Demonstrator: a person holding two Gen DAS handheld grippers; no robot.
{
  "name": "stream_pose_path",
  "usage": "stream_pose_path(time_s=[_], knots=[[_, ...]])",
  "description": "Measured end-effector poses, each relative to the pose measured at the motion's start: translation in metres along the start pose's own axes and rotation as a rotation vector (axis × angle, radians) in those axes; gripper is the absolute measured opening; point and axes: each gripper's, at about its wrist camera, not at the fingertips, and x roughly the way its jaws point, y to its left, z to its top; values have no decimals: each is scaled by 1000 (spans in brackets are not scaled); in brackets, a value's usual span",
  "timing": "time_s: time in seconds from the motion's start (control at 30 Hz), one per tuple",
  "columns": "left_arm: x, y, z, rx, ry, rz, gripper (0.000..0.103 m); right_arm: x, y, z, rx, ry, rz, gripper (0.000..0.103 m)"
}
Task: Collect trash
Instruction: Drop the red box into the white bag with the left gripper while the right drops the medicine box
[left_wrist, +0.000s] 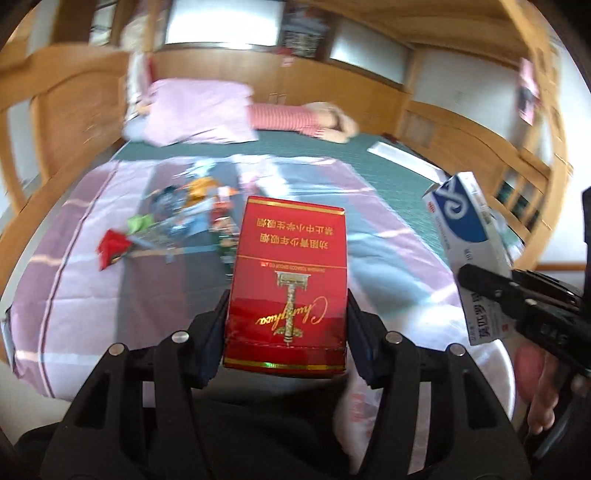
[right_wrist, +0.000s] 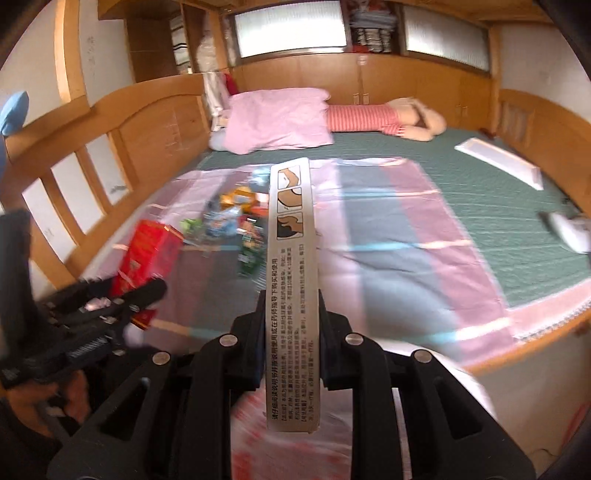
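Trash pile (left_wrist: 192, 218) on bed blurry; left gripper (left_wrist: 286, 325) clamps red pack (left_wrist: 290, 280), right gripper (right_wrist: 291, 332) clamps med box (right_wrist: 293, 277).

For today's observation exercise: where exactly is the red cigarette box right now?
The red cigarette box is clamped in the left gripper, raised above the striped bedsheet; from the right wrist view it appears at the left, beside the trash pile.

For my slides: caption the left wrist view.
Left tongs grip a red cigarette pack above the litter-strewn bed.
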Motion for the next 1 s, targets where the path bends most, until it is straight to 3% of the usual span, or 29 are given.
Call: stream_pose_path(time_s=[0.13, 0.2, 0.27, 0.43, 0.5, 0.57, 0.6, 0.7, 0.8, 0.9, 1.0], knots=[[-1, -36, -6, 52, 28, -76, 58, -4, -39, -38, 34, 119, -12, 29], [3, -53, -9, 80, 51, -110, 58, -6, -55, -55, 60, 136, -34, 61], [5, -67, -17, 102, 74, -136, 58, -15, -71, -59, 115, 98, -68, 71], [21, -106, -39, 180, 206, -300, 59, -42, -116, -47, 319, -46, -45, 73], [25, -120, -50, 225, 245, -354, 66, -46, -122, -43, 334, -77, -61, 76], [27, -127, -55, 243, 248, -363, 85, -43, -122, -40, 332, -82, -70, 76], [29, -125, -55, 238, 244, -359, 86, -41, -122, -41, 333, -81, -69, 76], [33, -103, -45, 168, 220, -320, 86, -34, -123, -43, 341, -62, -54, 77], [32, -59, -23, 68, 147, -221, 86, -28, -124, -42, 346, -41, -54, 77], [27, 19, 8, -61, 55, -30, 86, -23, -125, -40, 341, -30, -68, 77], [28, 108, 39, -177, -3, 209, 85, -12, -122, -36, 336, -6, -83, 77]])
